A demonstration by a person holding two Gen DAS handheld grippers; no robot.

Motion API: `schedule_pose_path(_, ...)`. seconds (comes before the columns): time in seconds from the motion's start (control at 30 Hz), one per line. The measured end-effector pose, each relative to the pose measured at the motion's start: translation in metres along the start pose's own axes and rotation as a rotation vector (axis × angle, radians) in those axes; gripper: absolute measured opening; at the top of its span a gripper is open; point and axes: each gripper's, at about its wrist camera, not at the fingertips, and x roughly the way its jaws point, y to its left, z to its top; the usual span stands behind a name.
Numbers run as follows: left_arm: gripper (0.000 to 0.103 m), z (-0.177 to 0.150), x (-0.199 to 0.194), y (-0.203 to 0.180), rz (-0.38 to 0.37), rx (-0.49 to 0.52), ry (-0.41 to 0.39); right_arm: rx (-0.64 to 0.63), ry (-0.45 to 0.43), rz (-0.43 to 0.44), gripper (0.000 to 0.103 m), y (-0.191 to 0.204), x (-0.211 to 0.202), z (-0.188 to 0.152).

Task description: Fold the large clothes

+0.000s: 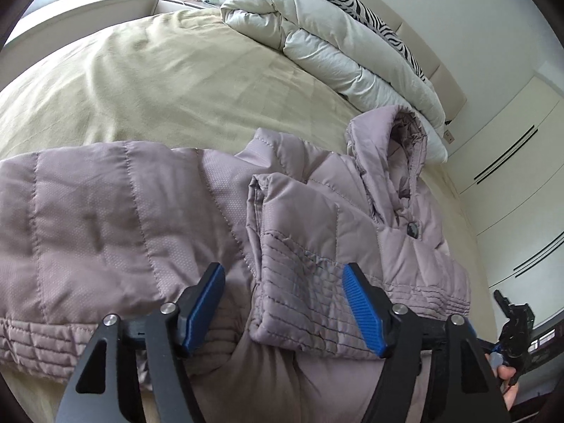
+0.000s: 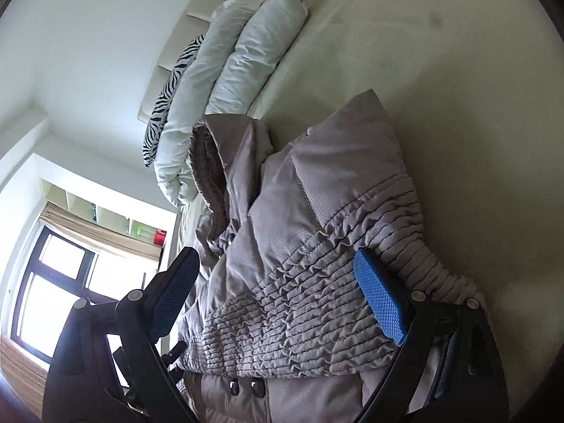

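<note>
A mauve quilted hooded jacket (image 1: 148, 211) lies on the bed, one sleeve folded across its front. The sleeve's ribbed cuff (image 1: 303, 303) sits between the blue pads of my left gripper (image 1: 285, 303), which is open and does not press on it. Part of the other gripper (image 1: 514, 324) shows at the right edge of the left wrist view, with a hand below it. In the right wrist view the jacket (image 2: 317, 183) fills the middle, hood (image 2: 215, 162) at the upper left. My right gripper (image 2: 278, 292) stands open, its wide jaws either side of the gathered ribbed band (image 2: 299, 292).
The beige bedsheet (image 1: 158, 84) spreads beyond the jacket. A rolled white duvet (image 1: 317, 38) and a zebra-print pillow (image 1: 359, 3) lie along the padded headboard (image 2: 197, 14). White wardrobe doors (image 1: 514, 162) stand beside the bed, and a window (image 2: 60, 282) is behind.
</note>
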Motion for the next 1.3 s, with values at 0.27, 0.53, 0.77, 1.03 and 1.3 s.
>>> schedule_pose_path(0.27,0.088,-0.035,-0.122,0.065,-0.094,-0.108,-0.102,-0.086,0.036,-0.129,0.093,0.017,0.002,-0.006)
schedule_pose_path(0.53,0.093,-0.091,-0.235,0.192,-0.099,-0.438,-0.254,-0.132,0.002,0.004,0.093,0.073,-0.050,-0.062)
schedule_pose_path(0.77,0.094,-0.125,-0.259,0.270,-0.129,-0.707,-0.345,-0.164,0.089,0.037,0.093,0.107,-0.052,-0.118)
schedule_pose_path(1.03,0.094,-0.115,-0.251,0.319,-0.154,-0.917,-0.473,-0.127,0.148,0.058,0.093,0.111,-0.044,-0.159)
schedule_pose_path(1.3,0.036,-0.088,-0.244,0.348,-0.121,-1.011,-0.543,-0.098,0.157,0.054,0.093,0.100,-0.050,-0.168)
